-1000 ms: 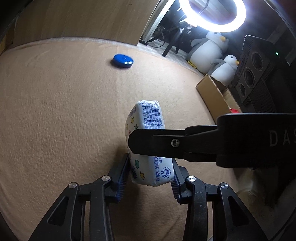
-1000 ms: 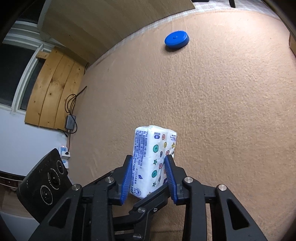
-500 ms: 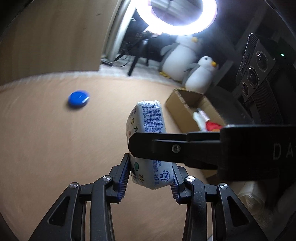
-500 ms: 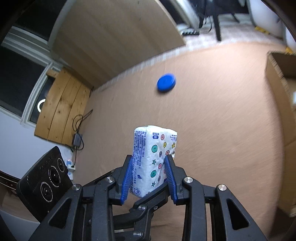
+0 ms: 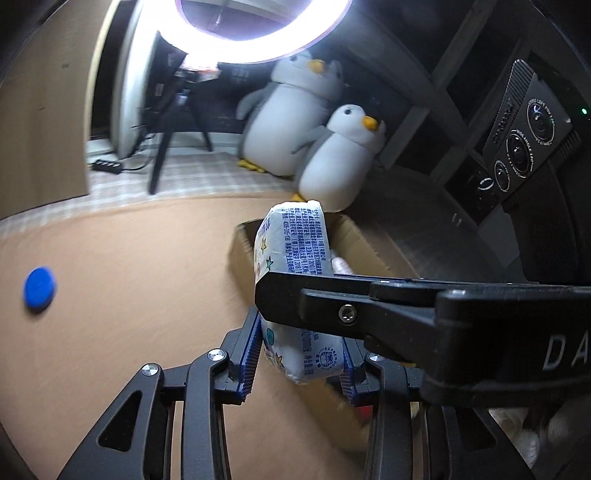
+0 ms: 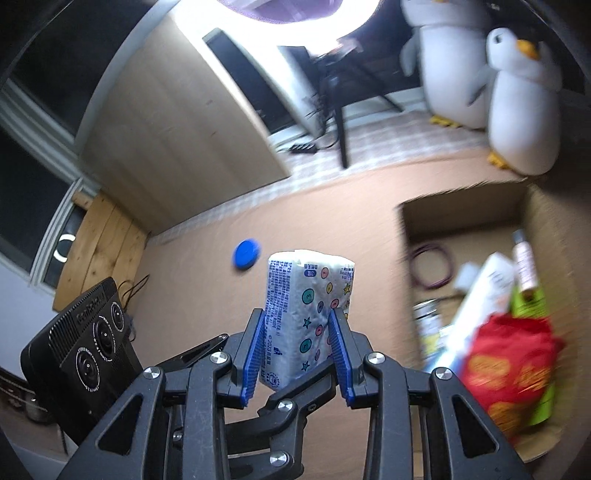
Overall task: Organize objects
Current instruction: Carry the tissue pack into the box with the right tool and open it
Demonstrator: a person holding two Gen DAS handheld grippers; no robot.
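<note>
A white tissue pack [image 5: 291, 243] printed with coloured dots and stars is held in the air between both grippers. My left gripper [image 5: 299, 354] is shut on its lower end, blue pads against both sides. My right gripper [image 6: 297, 339] is shut on the same pack [image 6: 310, 295], and one of its black fingers [image 5: 314, 299] crosses the pack in the left wrist view. An open cardboard box [image 6: 461, 195] lies just right of the pack, with its near corner [image 5: 240, 258] behind the pack in the left wrist view. A blue disc [image 5: 39, 288] [image 6: 246, 254] lies on the tan carpet to the left.
The box holds a red bag [image 6: 506, 369], a white tube [image 6: 480, 288], a purple cable loop [image 6: 432, 266] and a small bottle [image 6: 522, 254]. Two plush penguins [image 5: 340, 155] stand behind it. A ring light [image 5: 258, 33] on a tripod glares at the back. A wooden panel [image 6: 166, 122] stands at the left.
Both grippers have risen and swung right with the tissue pack, from over bare carpet to the box's edge. The blue disc has slid left in view and the box's contents now show.
</note>
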